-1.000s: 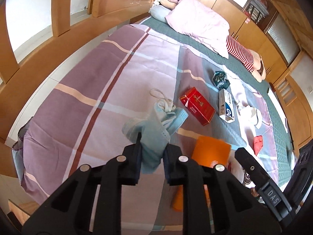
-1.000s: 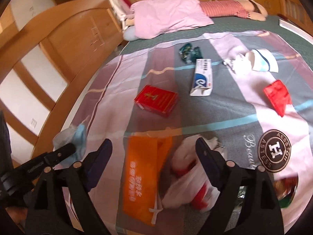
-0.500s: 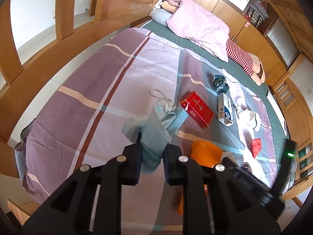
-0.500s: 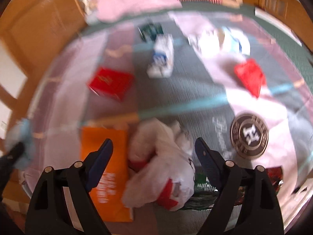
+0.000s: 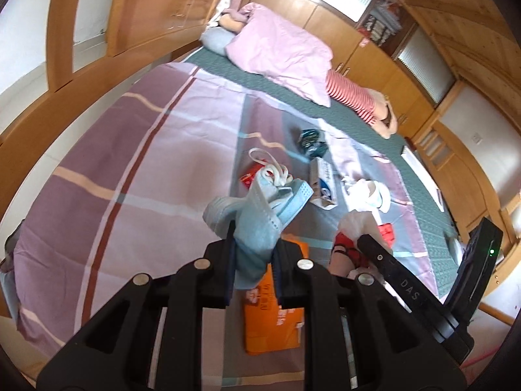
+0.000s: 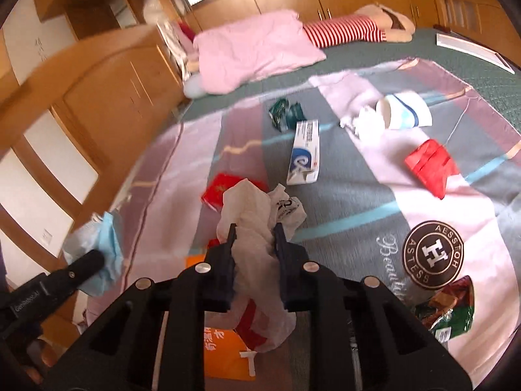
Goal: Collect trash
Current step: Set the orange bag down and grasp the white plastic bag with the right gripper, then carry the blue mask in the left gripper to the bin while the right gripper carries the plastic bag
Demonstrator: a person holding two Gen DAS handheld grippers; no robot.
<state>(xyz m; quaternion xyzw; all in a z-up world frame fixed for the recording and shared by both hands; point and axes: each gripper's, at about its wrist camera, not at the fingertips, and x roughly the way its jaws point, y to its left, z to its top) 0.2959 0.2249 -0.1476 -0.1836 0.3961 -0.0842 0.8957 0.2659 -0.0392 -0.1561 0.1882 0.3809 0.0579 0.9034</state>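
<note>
At lower centre of the right view, the right gripper (image 6: 254,238), spread wide a second ago, now has jaws clamped on the bag (image 6: 250,215). Left gripper (image 5: 252,244) stays clamped on the mask (image 5: 257,215), raised over the bed (image 5: 130,163); bagging looks possible.

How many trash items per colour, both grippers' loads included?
Red: 2, red box, red wrapper
Blue: 1, face mask
White: 4, plastic bag, toothpaste box, tissue, paper cup
Green: 2, dark wrapper, snack bag
Orange: 1, orange bag
Total: 10
</note>
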